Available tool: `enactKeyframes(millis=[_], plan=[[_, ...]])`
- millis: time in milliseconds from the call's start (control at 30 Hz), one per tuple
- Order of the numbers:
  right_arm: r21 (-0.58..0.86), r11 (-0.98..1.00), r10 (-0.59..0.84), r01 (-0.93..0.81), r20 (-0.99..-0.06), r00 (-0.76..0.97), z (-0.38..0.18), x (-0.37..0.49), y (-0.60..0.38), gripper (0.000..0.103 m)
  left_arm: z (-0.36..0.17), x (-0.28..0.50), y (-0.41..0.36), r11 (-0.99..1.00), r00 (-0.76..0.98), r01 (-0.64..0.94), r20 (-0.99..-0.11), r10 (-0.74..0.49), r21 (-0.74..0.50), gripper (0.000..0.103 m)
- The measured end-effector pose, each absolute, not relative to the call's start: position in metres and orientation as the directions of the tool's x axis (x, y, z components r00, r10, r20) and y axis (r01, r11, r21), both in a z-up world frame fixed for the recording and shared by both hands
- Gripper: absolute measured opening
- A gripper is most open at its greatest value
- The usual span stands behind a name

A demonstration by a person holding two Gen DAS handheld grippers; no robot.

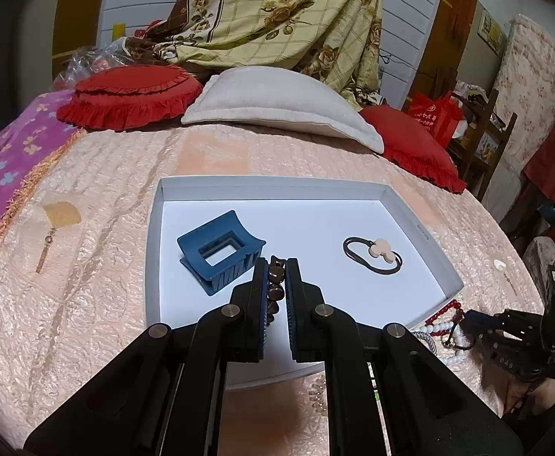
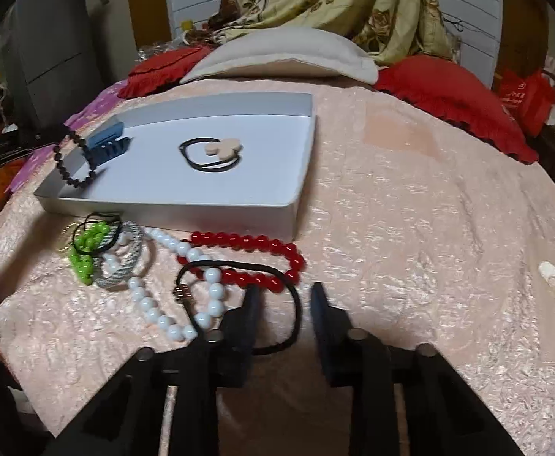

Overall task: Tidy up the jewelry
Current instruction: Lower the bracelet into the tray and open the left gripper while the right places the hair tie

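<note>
Your left gripper [image 1: 276, 266] clamps a dark bead bracelet [image 1: 276, 285] over the white tray's [image 1: 421, 235] near edge, its loop hanging tray-ward beside the blue claw clip [image 1: 220, 250]. Your right gripper [image 2: 283, 292] stands open around a black hair tie [image 2: 239, 266] among bead strands near the bed's edge.

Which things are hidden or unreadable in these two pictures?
- Left wrist view: dark bead bracelet, mostly hidden by the left gripper clamping it.
- Right wrist view: black hair tie, its near part behind the right gripper.
- Right wrist view: print on the card, too small.
</note>
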State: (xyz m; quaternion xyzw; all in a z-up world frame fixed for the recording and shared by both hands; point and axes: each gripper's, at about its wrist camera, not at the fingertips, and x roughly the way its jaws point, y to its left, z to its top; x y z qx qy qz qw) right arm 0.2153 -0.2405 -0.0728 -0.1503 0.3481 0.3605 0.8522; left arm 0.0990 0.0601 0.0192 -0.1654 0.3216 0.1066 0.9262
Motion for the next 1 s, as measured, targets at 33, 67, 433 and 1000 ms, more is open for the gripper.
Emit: enactKeyframes(millis=[33, 67, 433, 1000], plan=[[-0.01, 0.701, 0.502, -0.713, -0.703, 0.504, -0.073, 0.217, -0.242, 0.003, 0.019, 0.099, 0.06, 0.922, 0.77, -0.305, -0.631, 0.092, -0.238, 0.007], [-0.011, 0.708, 0.496, -0.706, -0.705, 0.507, -0.072, 0.218, -0.244, 0.003, 0.019, 0.099, 0.06, 0.922, 0.77, -0.305, -0.632, 0.091, -0.239, 0.007], [0.086, 0.668, 0.658, -0.739, -0.533, 0.533, -0.015, 0.192, -0.251, 0.003, 0.021, 0.097, 0.062, 0.915, 0.777, -0.312, -0.623, 0.091, -0.255, 0.007], [0.321, 0.599, 0.755, -0.734, -0.533, 0.382, 0.001, 0.243, -0.152, 0.003, 0.016, 0.107, 0.068, 0.878, 0.786, -0.27, -0.617, -0.037, -0.396, 0.007]])
